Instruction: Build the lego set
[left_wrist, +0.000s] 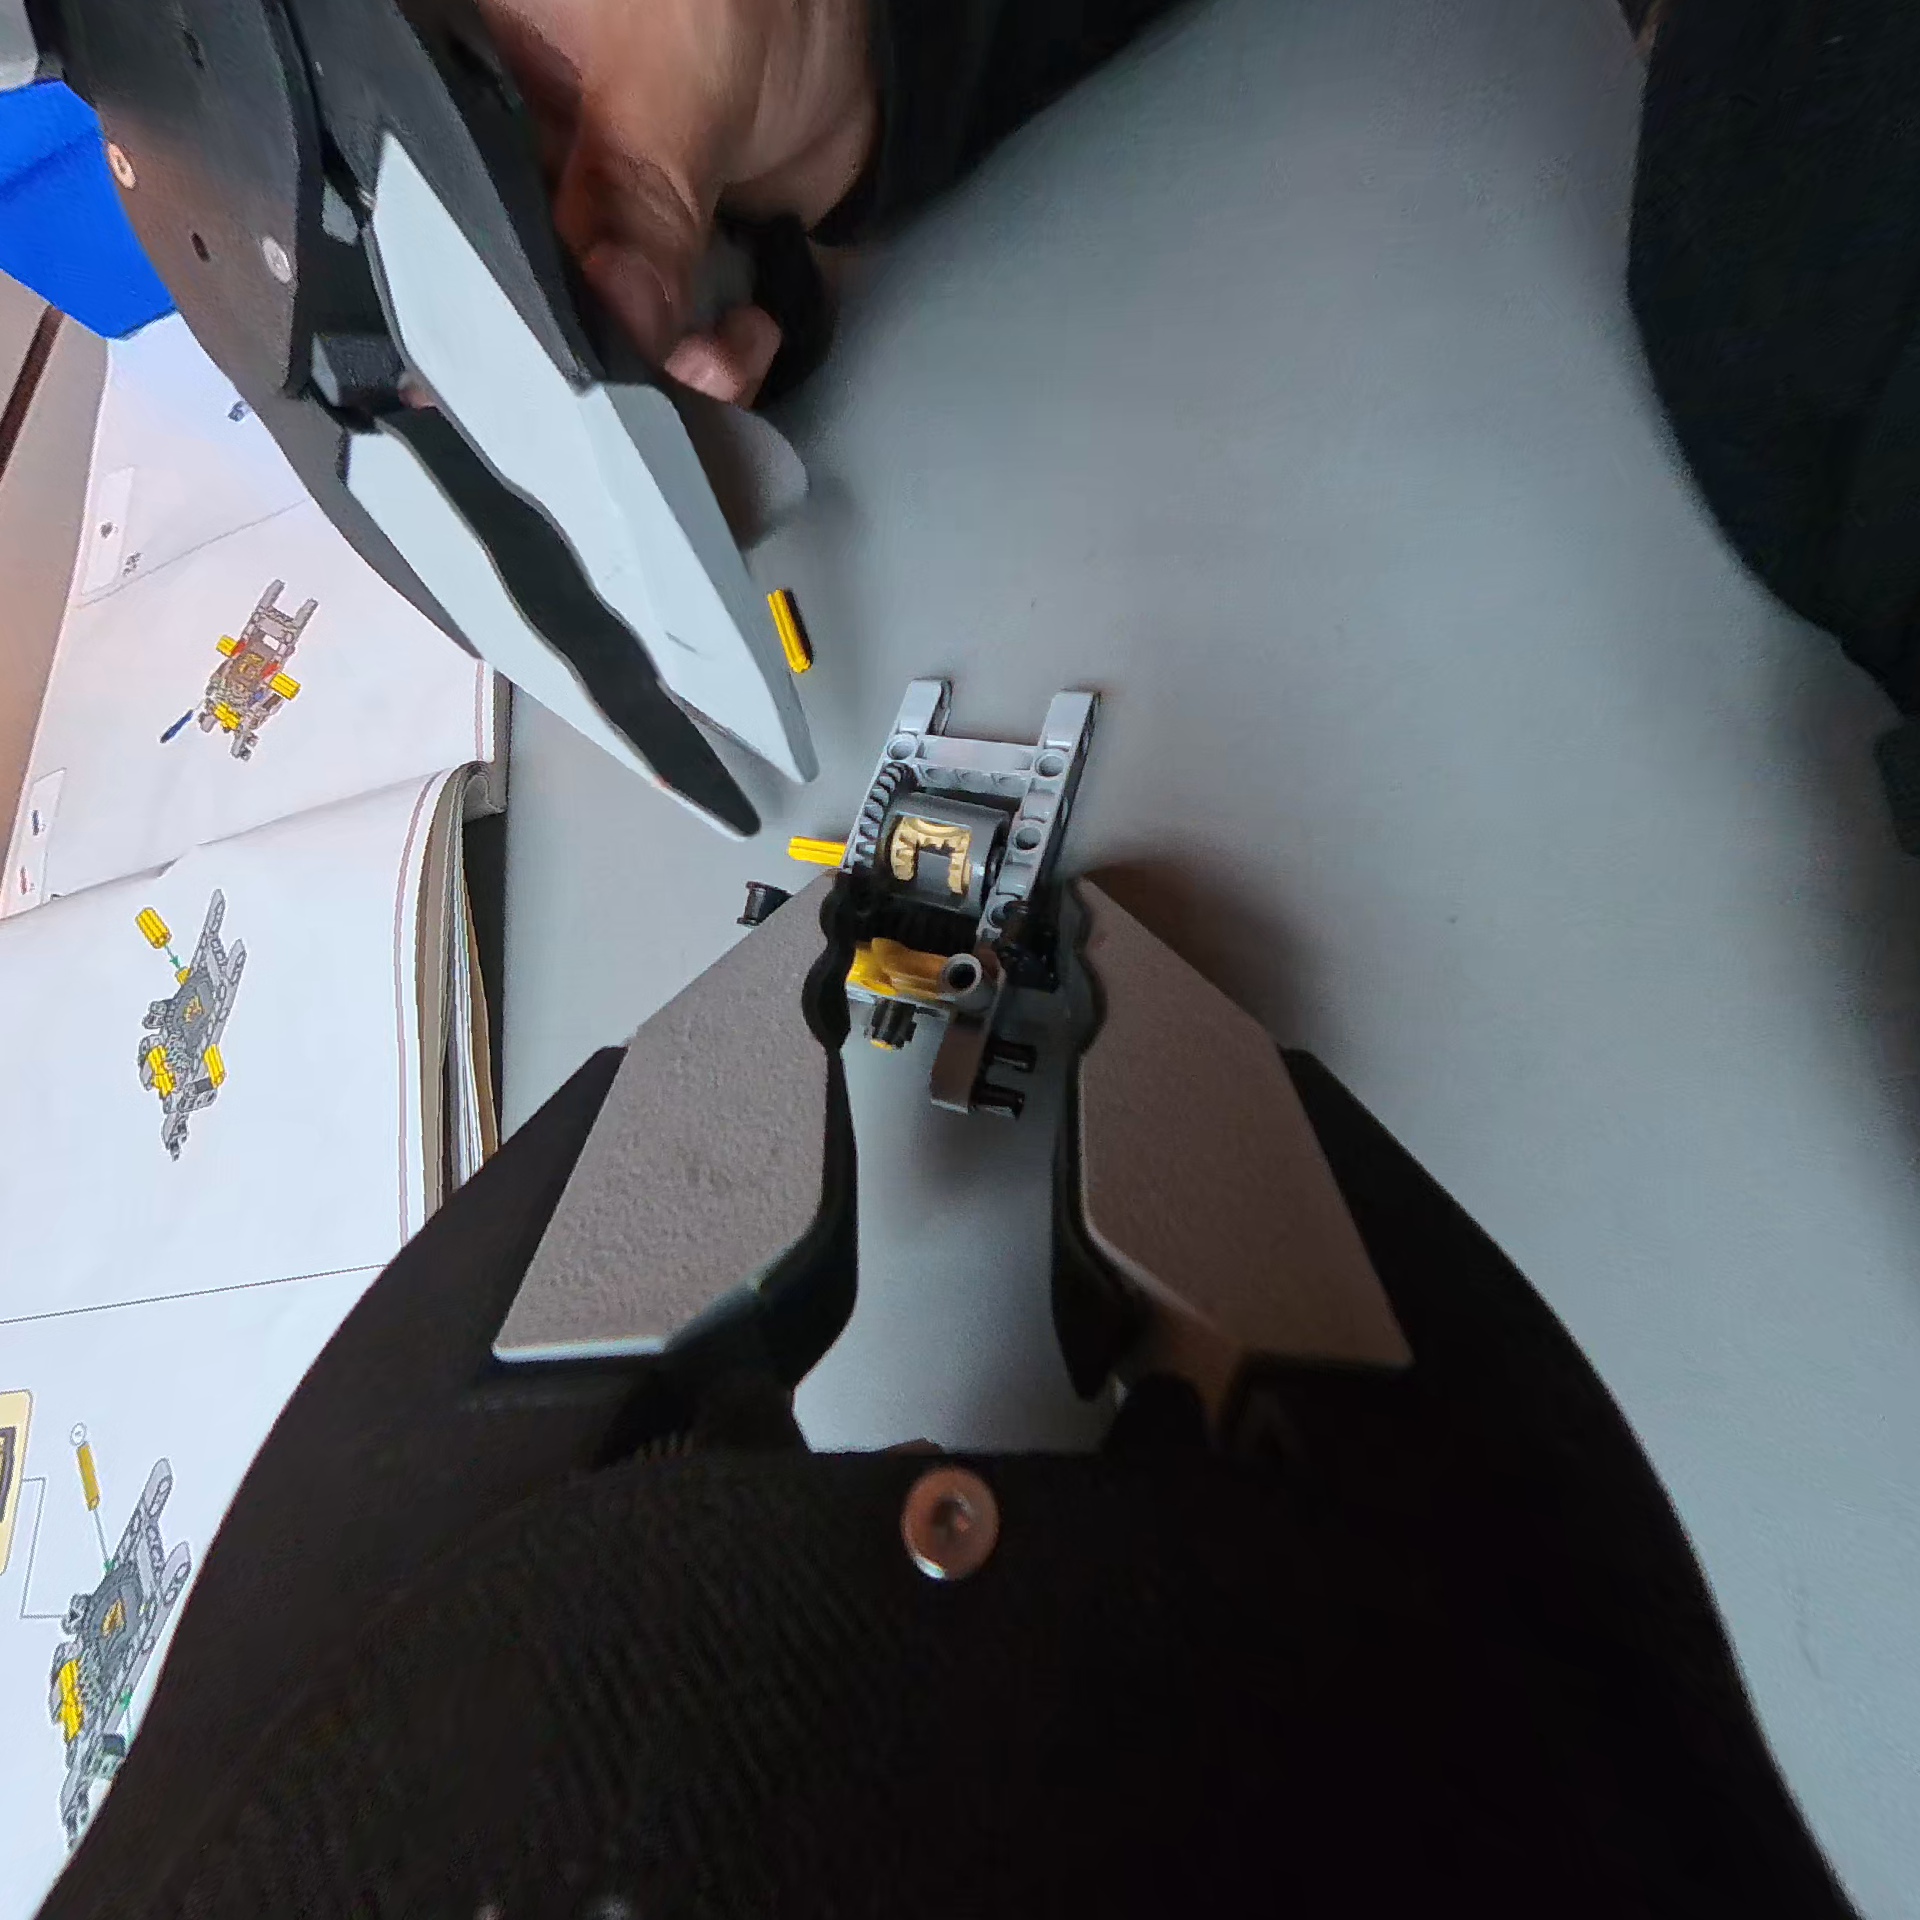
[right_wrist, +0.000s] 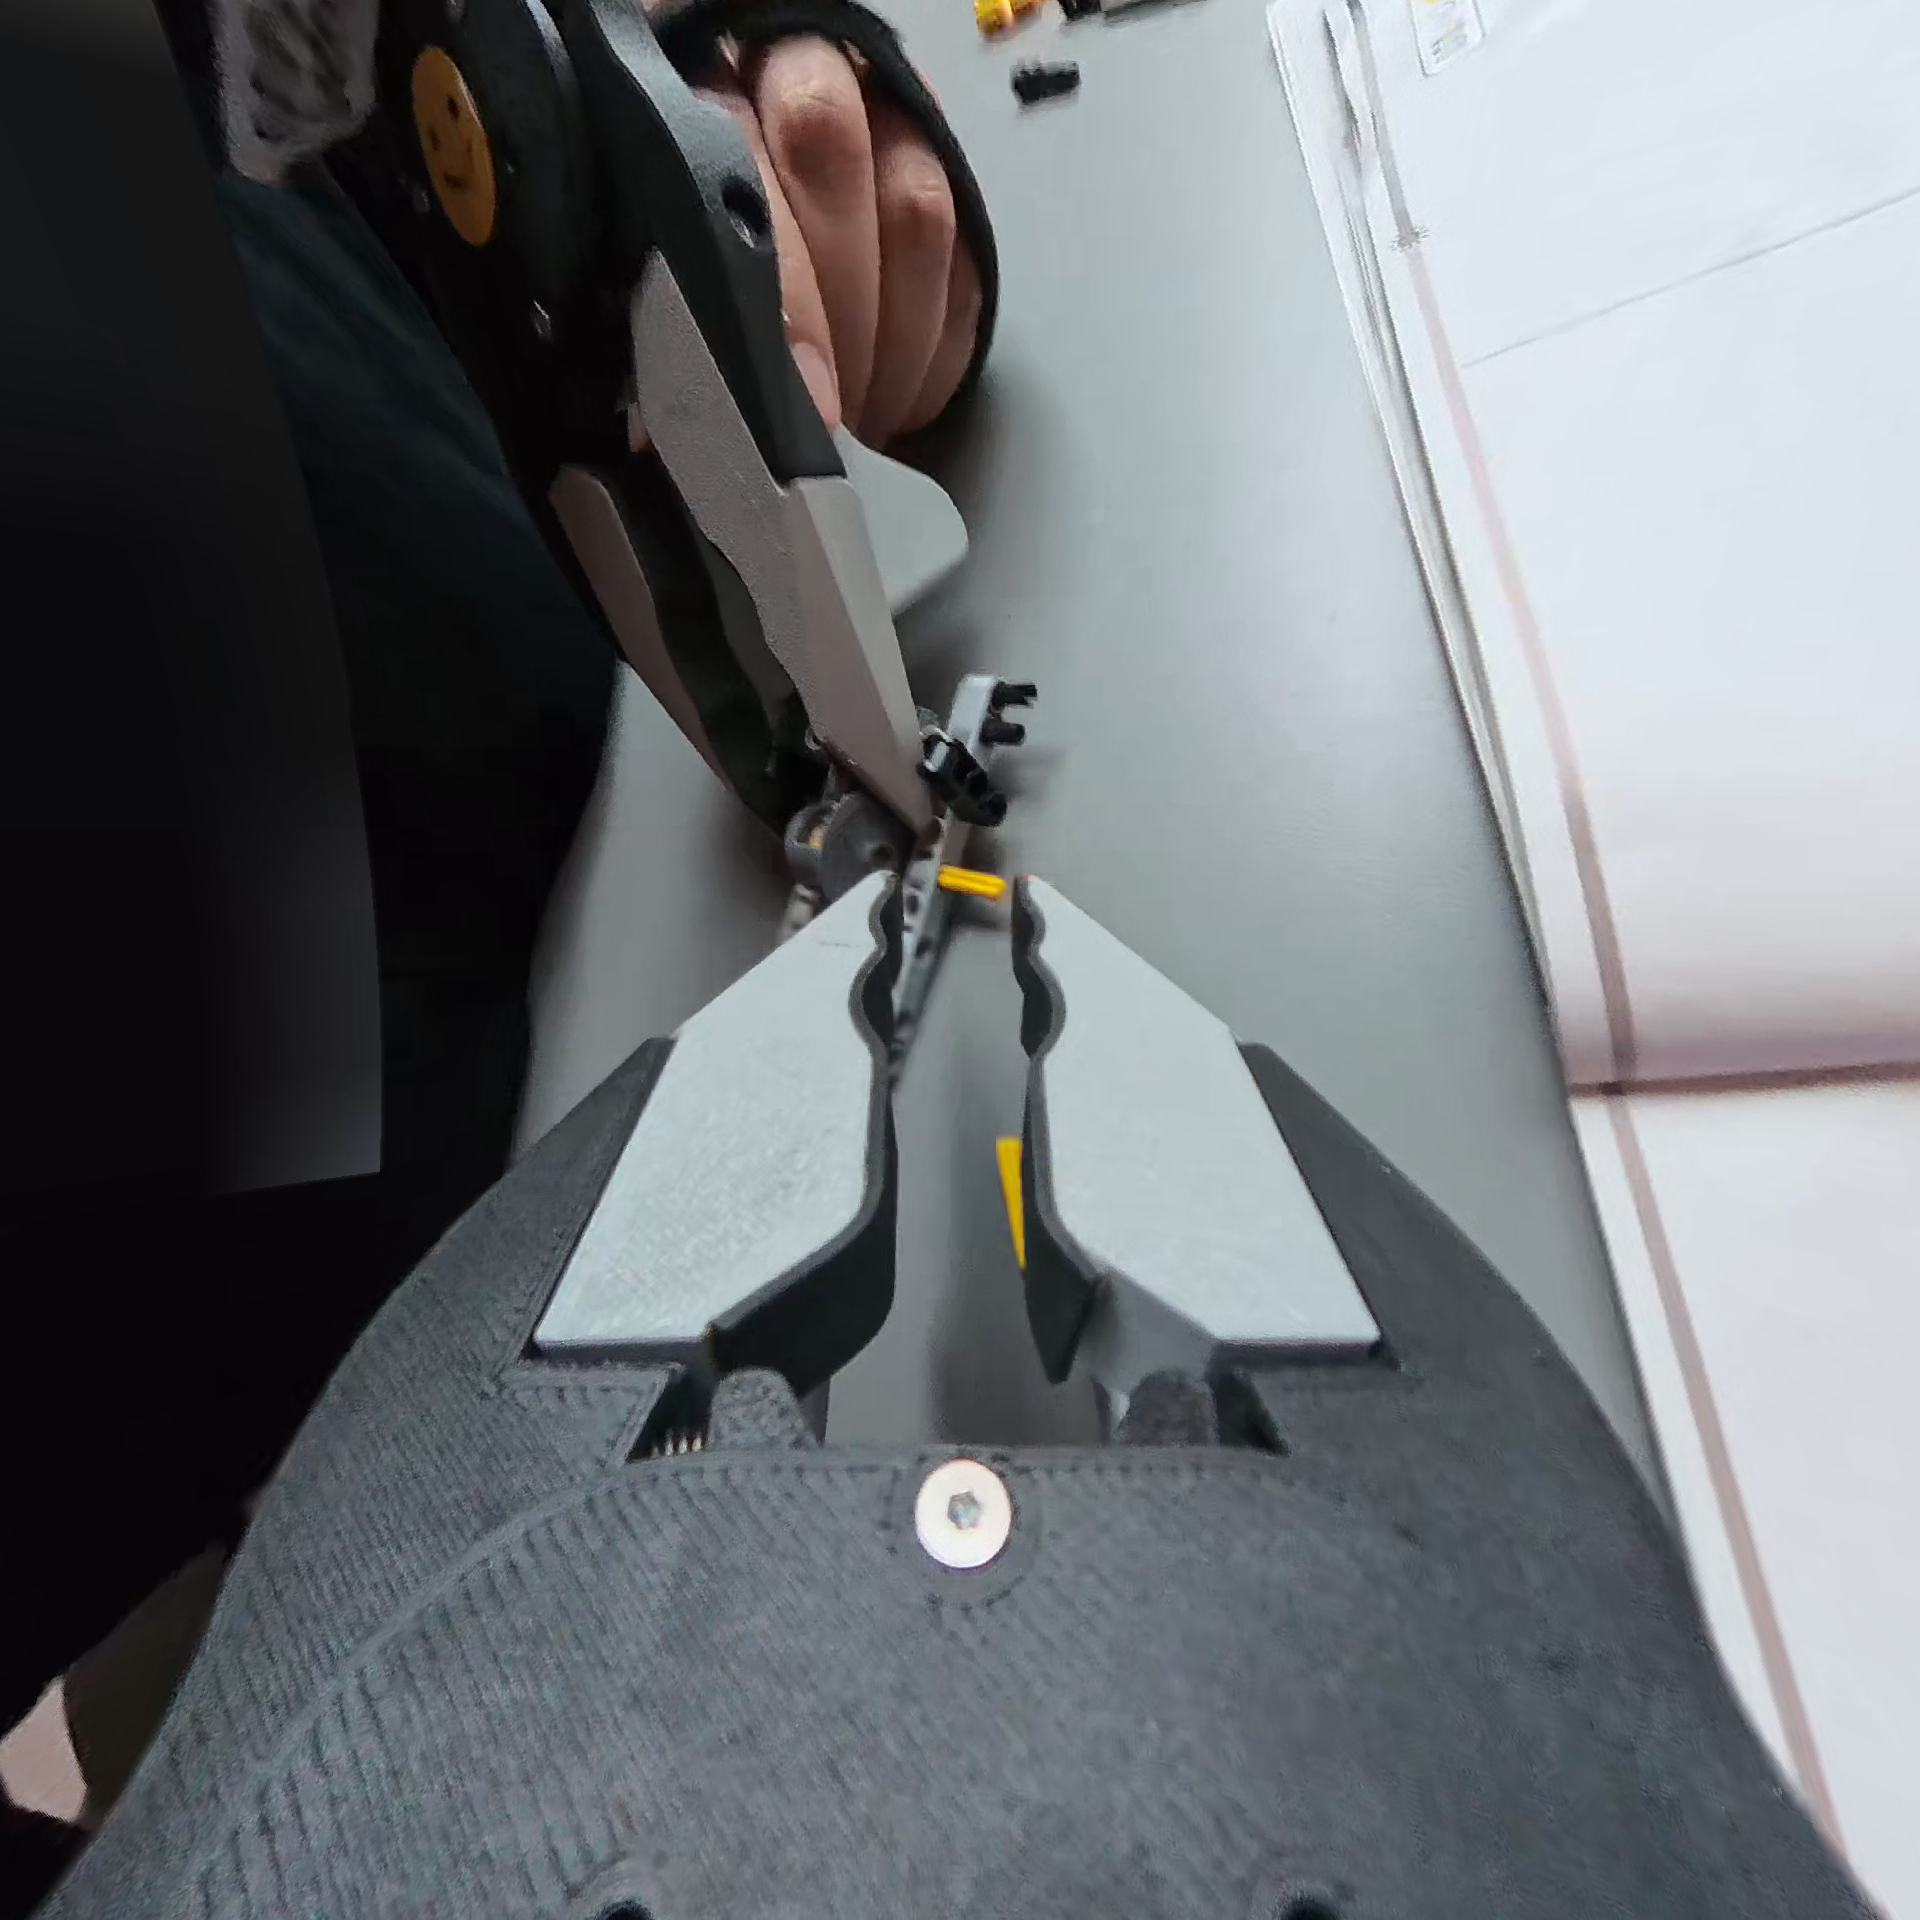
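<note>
Your left gripper (left_wrist: 951, 935) clamps the grey model (left_wrist: 961, 842); your right gripper (right_wrist: 951, 894), fingers parted and empty, should next press the protruding yellow axle (right_wrist: 971, 883) home.

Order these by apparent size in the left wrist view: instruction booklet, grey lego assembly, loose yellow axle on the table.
1. instruction booklet, largest
2. grey lego assembly
3. loose yellow axle, smallest

The booklet is cut off by the frame edge.

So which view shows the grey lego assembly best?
The left wrist view: the grey lego assembly faces the camera, frame, gears and yellow parts visible, held in the left claw. The right wrist view shows it edge-on, mostly hidden.
</note>
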